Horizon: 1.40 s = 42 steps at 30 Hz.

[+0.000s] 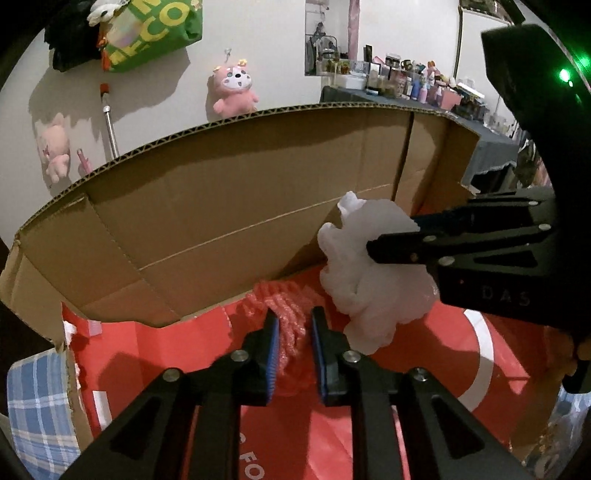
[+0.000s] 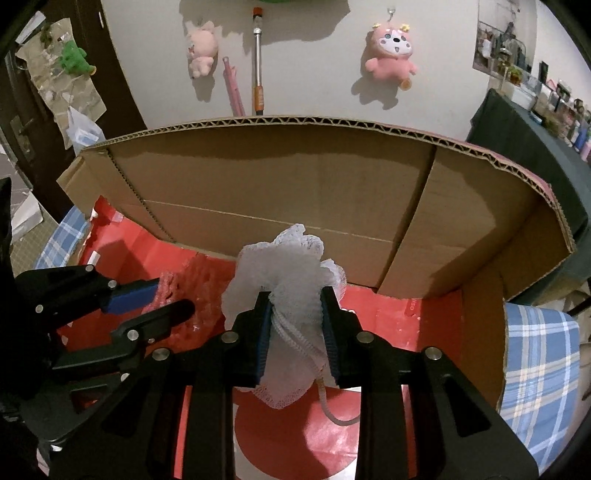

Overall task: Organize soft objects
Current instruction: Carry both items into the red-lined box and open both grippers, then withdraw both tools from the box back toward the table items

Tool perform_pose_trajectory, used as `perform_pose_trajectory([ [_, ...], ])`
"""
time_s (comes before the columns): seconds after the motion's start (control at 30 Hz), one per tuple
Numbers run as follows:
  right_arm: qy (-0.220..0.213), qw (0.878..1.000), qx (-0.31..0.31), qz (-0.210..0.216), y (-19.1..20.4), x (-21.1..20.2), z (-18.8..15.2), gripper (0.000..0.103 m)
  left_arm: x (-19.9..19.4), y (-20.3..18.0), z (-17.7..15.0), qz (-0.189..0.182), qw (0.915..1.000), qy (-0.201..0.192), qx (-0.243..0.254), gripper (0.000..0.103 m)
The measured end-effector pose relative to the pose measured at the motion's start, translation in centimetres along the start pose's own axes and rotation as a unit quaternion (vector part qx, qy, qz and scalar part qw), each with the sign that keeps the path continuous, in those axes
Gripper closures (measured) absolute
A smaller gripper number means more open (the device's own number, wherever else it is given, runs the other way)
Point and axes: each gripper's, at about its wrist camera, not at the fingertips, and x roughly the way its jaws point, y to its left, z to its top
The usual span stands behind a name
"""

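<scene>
While both grippers point down into the open cardboard box (image 2: 280,184), each one has a bath puff between its fingers. The right gripper (image 2: 295,332) is clenched on a white mesh puff (image 2: 280,273); its blue pads (image 2: 263,343) press into the bunched netting from both sides, the frilly top billows out above the fingertips, and a pale cord loop (image 2: 332,402) dangles below. From the left wrist view the same white puff (image 1: 369,280) hangs above the red sheet (image 1: 166,350) that lines the box floor, close to the back wall of the box.

The left gripper (image 1: 293,350) is grasping a red mesh puff (image 1: 288,325), which fills the narrow gap between its blue pads and spills out ahead of them, low against the red lining near the fold where the back wall meets the floor. In the right wrist view this red puff (image 2: 177,288) sits just left of the white one, the two close together but apart.

A blue plaid cloth (image 2: 539,384) lies outside the box on either side. Behind the box, on the pale wall, hang a pink plush toy (image 2: 391,55) and a smaller pink plush (image 2: 201,50); a green bag (image 1: 155,33) hangs higher up. A cluttered tabletop (image 1: 413,88) stands off to the right.
</scene>
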Motion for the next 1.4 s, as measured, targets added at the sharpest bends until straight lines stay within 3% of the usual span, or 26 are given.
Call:
perform_pose_trajectory([
  [0.17, 0.011, 1.000, 0.008, -0.001, -0.2, 0.1, 0.6, 0.074, -0.1, -0.1, 0.1, 0.002, 1.0000, 0.000, 0.000, 0.078],
  [0.27, 0.016, 1.000, 0.015, 0.001, -0.4, 0.2, 0.8, 0.072, 0.0, -0.1, 0.1, 0.006, 1.0000, 0.004, -0.001, 0.066],
  [0.3, 0.017, 1.000, 0.016, -0.001, -0.5, 0.1, 0.8, 0.066, -0.1, -0.1, 0.1, 0.010, 0.9999, 0.005, -0.001, 0.060],
  [0.37, 0.016, 1.000, 0.019, -0.003, -0.7, 0.0, 0.8, 0.049, -0.1, -0.2, 0.1, 0.016, 0.9998, 0.007, 0.001, 0.057],
  [0.4, 0.015, 1.000, 0.021, -0.006, -0.7, 0.0, 0.8, 0.045, 0.0, -0.2, 0.0, 0.019, 0.9998, 0.008, 0.002, 0.057],
  [0.63, 0.017, 0.999, 0.028, -0.014, -0.8, -0.4, 0.8, 0.044, -0.6, -0.4, -0.2, 0.026, 0.9996, 0.007, 0.002, 0.038],
  [0.83, 0.001, 0.999, 0.023, -0.027, -0.3, -2.2, 0.5, 0.035, -2.6, -0.4, -0.3, 0.037, 0.9992, -0.010, -0.008, 0.026],
  [1.03, -0.029, 0.999, 0.027, -0.029, 0.1, -6.5, -0.6, 0.032, -6.9, -0.7, -0.8, 0.042, 0.9978, -0.045, -0.026, 0.014],
  [1.4, -0.150, 0.986, -0.032, -0.063, 4.2, -19.1, -6.5, 0.024, -18.5, -2.7, -3.7, 0.042, 0.9874, -0.141, -0.059, 0.002],
])
